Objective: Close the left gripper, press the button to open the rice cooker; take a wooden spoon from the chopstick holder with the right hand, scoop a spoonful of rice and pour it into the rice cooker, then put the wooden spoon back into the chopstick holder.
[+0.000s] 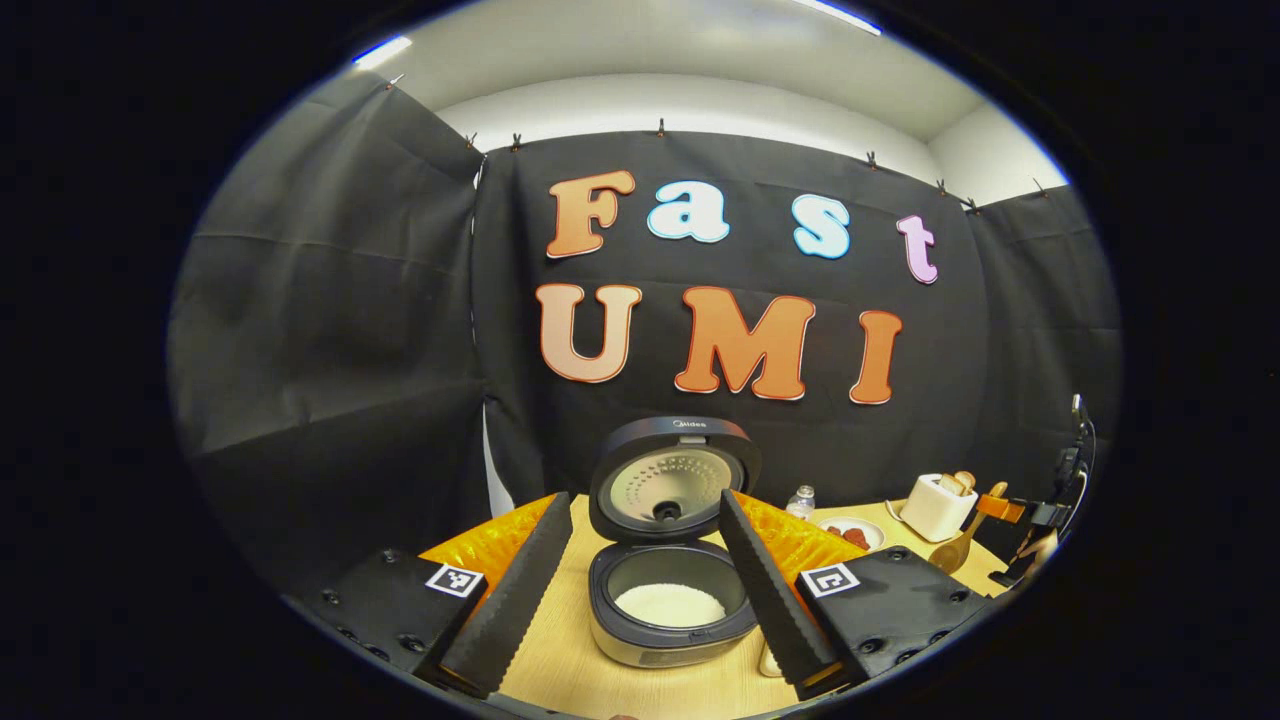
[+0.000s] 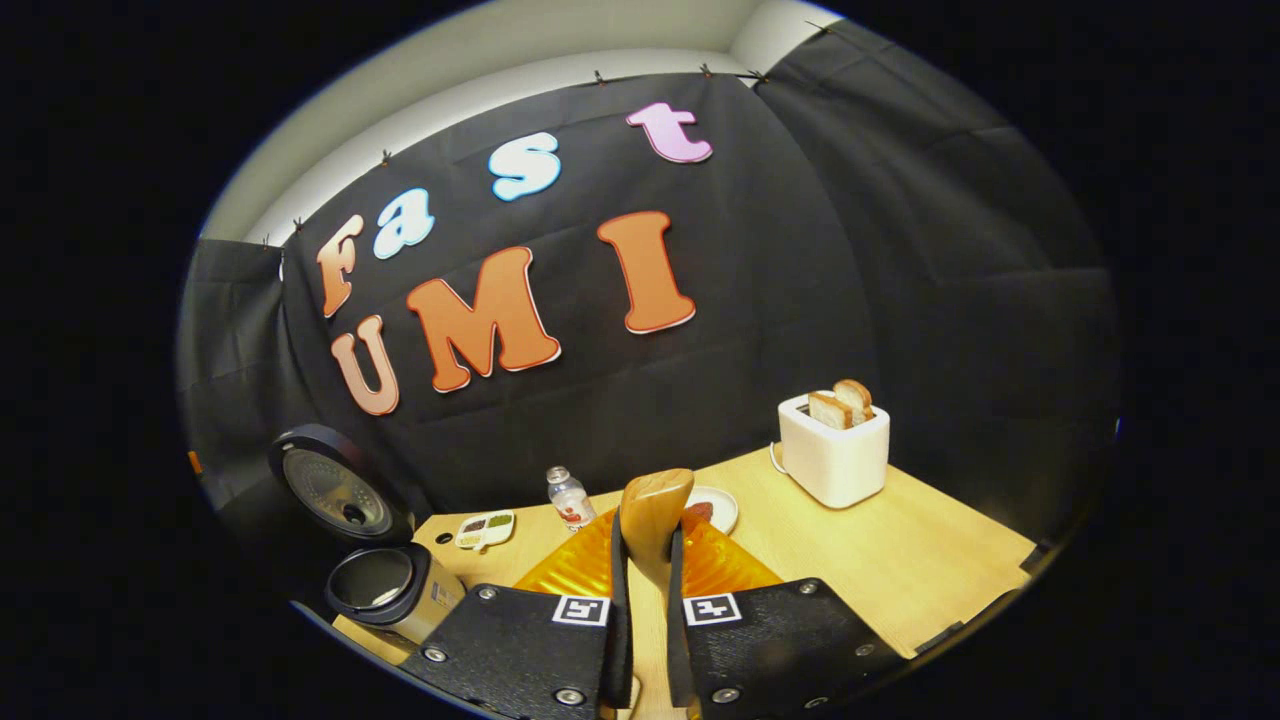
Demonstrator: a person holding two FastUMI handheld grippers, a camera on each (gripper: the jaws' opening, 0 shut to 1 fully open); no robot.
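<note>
The rice cooker [image 1: 668,640] stands on the wooden table with its lid [image 1: 672,480] raised. White rice [image 1: 670,605] lies in its inner pot. My left gripper [image 1: 645,500] is open, its two fingers framing the cooker from a short way back. At the far right of the left gripper view, the right gripper [image 1: 1010,512] holds the wooden spoon [image 1: 958,552] with the bowl end hanging low. In the right gripper view, my right gripper [image 2: 645,560] is shut on the wooden spoon [image 2: 655,505], whose bowl end sticks up past the fingertips. The cooker [image 2: 385,585] sits lower left there.
A white toaster [image 2: 835,450] with two bread slices stands at the back right of the table [image 2: 900,570]. A small bottle [image 2: 568,497], a little divided dish [image 2: 485,530] and a white plate [image 2: 718,512] sit near the back wall.
</note>
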